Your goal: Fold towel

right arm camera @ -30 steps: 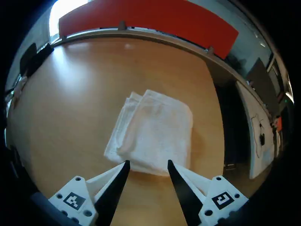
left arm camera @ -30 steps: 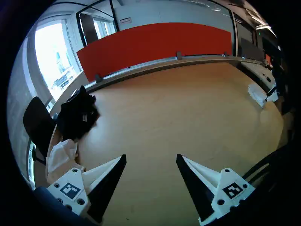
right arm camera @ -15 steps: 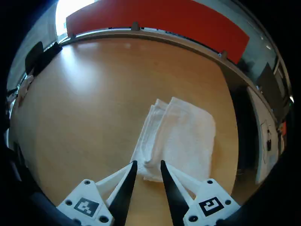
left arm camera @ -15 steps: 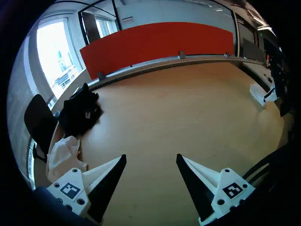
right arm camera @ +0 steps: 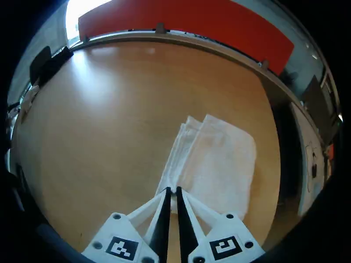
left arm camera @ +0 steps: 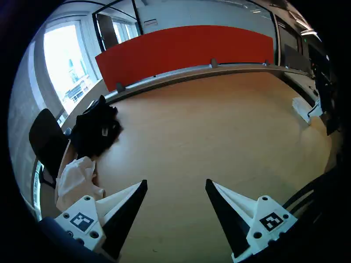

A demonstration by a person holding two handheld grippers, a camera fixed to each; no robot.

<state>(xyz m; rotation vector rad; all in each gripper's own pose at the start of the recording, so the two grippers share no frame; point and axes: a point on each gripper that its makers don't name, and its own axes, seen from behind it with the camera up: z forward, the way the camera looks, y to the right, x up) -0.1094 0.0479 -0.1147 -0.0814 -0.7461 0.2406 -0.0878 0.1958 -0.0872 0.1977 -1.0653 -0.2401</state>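
In the left gripper view, the left tongs (left arm camera: 176, 181) stand wide apart above the bare wooden desk (left arm camera: 197, 122), with the white towel (left arm camera: 302, 106) far off near its right edge. In the right gripper view, the right tongs (right arm camera: 171, 189) are closed, pinching the near edge of the folded towel (right arm camera: 219, 158), which lies flat on the desk (right arm camera: 109, 109).

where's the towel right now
In the right gripper view the folded white towel lies on the wooden table, right of centre, its near edge pinched by the right gripper.
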